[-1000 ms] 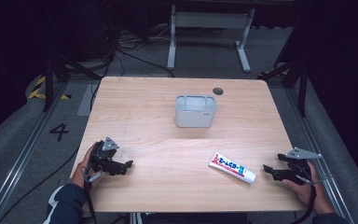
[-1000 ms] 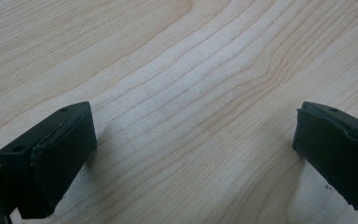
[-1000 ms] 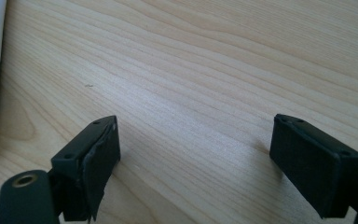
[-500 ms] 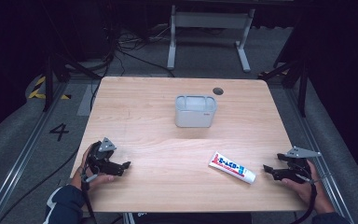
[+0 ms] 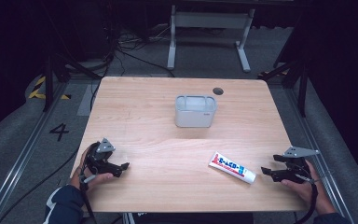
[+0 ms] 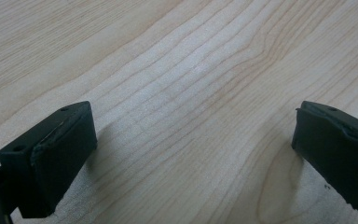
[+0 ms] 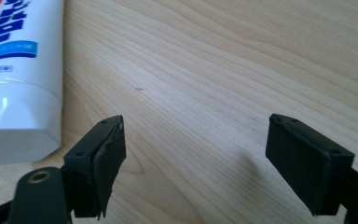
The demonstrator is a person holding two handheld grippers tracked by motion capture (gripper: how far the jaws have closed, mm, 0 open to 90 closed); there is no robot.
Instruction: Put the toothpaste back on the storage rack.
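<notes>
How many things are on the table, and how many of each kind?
Toothpaste tube: 1, white with blue and red print, lying flat.
Grey container: 1, standing upright mid-table.
Grippers: 2, the left gripper and the right gripper, both open on bare wood.
Total: 4

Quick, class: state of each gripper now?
Left gripper: open, holding nothing.
Right gripper: open, jaws just closing slightly, nothing between them; toothpaste tube alongside.

A black "4" on the grey floor (image 5: 58,132); unreadable blue-and-red print on the white tube (image 5: 232,167).
</notes>
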